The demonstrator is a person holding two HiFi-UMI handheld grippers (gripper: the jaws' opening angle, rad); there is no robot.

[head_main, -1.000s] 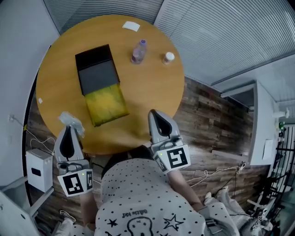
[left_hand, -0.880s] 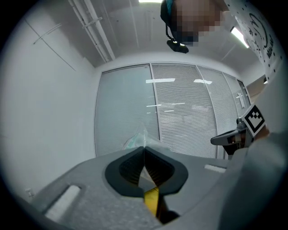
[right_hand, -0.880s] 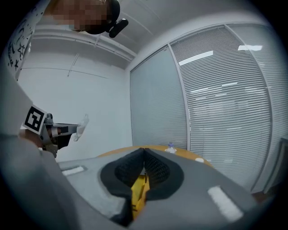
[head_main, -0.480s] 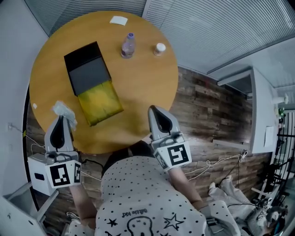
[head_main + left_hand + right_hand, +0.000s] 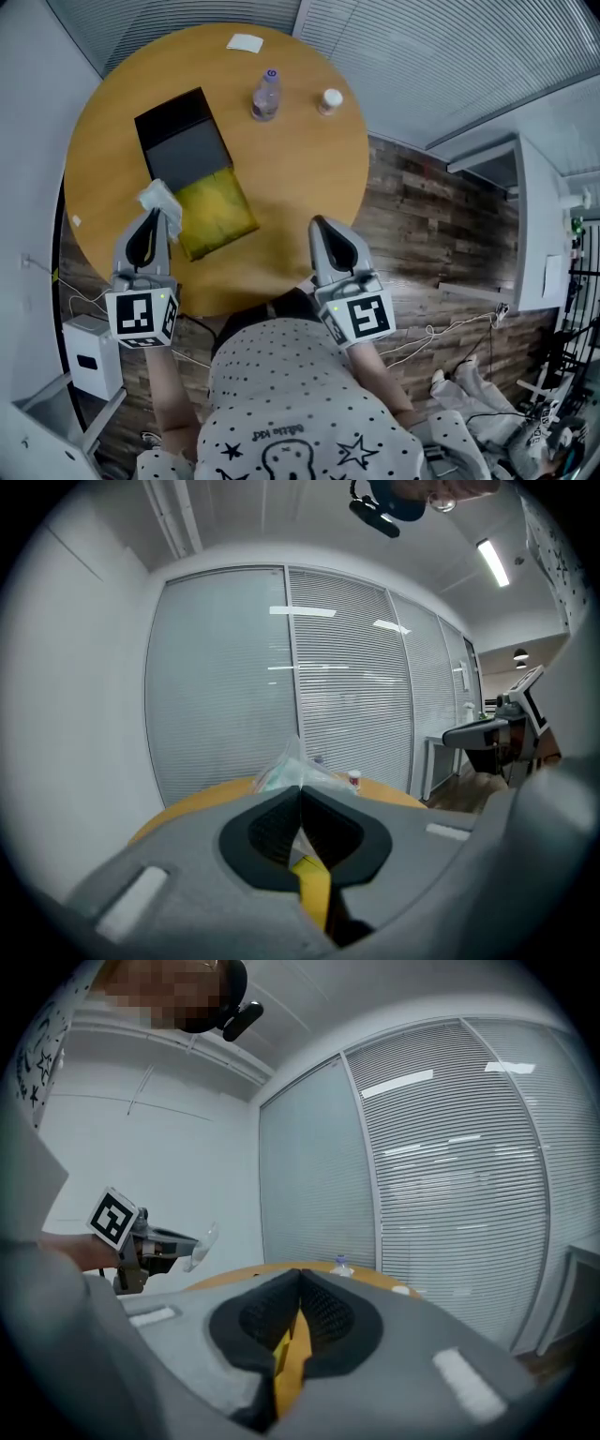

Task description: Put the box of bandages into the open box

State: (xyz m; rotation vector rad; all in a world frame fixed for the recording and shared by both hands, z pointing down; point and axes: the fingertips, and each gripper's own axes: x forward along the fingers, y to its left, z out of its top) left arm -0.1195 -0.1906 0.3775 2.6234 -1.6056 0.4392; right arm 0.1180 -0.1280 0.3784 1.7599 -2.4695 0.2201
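Left claw point(image 5: 154, 217) grips the packet point(image 5: 160, 198), just beside the box's point(image 5: 221, 212) left edge. Right claw point(image 5: 319, 226) is closed and empty, near the desk point(image 5: 309, 159) edge.

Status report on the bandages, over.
Left gripper shut on bandage pack, raised beside the open box. Right gripper shut, empty, near table edge. Pack not in yet. Nothing between pack and box.

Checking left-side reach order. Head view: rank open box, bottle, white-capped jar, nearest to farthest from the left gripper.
1. Open box, just right of the left gripper, which holds the bandage packet.
2. Bottle, far side, mid-table.
3. White-capped jar, far side, right of the bottle.
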